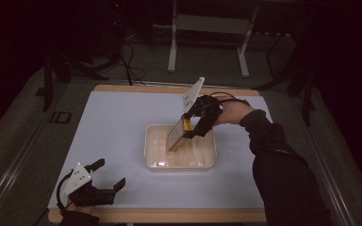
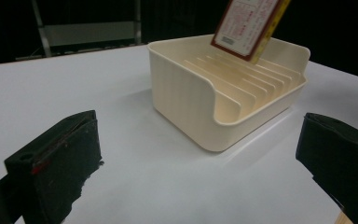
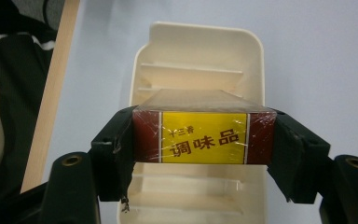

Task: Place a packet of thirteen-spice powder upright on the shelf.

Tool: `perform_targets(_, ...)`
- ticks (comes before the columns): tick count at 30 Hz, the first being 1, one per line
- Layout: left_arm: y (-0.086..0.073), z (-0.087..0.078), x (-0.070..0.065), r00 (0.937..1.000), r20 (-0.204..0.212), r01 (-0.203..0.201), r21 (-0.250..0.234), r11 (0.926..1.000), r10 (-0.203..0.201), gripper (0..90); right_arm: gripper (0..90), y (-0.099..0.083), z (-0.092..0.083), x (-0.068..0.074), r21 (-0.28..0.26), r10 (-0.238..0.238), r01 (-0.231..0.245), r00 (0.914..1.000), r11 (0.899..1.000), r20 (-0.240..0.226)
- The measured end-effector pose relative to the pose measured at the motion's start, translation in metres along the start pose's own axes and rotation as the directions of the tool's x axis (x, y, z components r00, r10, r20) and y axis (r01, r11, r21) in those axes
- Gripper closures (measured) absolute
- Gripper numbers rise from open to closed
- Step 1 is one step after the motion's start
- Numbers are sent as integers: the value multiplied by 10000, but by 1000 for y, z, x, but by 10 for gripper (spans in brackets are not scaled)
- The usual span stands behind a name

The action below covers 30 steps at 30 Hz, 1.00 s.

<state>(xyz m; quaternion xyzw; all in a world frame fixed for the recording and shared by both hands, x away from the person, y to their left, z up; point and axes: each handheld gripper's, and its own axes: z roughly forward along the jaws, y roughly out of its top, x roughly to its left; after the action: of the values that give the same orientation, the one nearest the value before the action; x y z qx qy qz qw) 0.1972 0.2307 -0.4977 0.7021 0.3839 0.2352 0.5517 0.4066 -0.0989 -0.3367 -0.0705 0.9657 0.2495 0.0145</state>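
Cream slotted tray [image 1: 153,155] sits mid-tabletop [image 1: 113,122]; right tongs [image 1: 194,126] clamp a yellow-and-red seasoning box [image 1: 178,135], tilted just above the tray's slots. Left tongs [image 1: 107,175] gape wide, well apart from the tray.

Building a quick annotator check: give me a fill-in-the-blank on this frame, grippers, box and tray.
1. The right gripper is shut on a ____ with a yellow label.
2. The box hangs tilted above the cream ____.
3. The slotted tray rests on a ____ mat.
4. The left gripper has its jaws ____.

Missing words: box; tray; white; open
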Motion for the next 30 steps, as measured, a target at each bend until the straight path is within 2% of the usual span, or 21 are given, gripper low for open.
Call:
perform_targets(4, 0, -1, 0, 10000, 4, 2, -14, 10000, -2, 1, 321, 0, 9, -3, -85, 75, -75, 10000, 9999, -32)
perform_targets(12, 0, 0, 0, 10000, 45, -8, 4, 10000, 8, 1, 320, -8, 30, -11, 19, 542, -541, 9982, 9985, -239)
perform_targets(16, 0, 0, 0, 10000, 77, -38, 15, 10000, 38, 1, 320, -10, 40, -13, 73, 587, -585, 9977, 9983, -336)
perform_targets(23, 0, 0, 0, 9999, 112, -12, 7, 10000, 12, 1, 320, -10, 52, -15, -293, 855, -869, 9953, 9958, -448)
perform_targets(30, 0, 0, 0, 9999, 152, -10, 7, 10000, 10, 1, 320, -7, 64, -14, -301, 928, -943, 9945, 9951, -485)
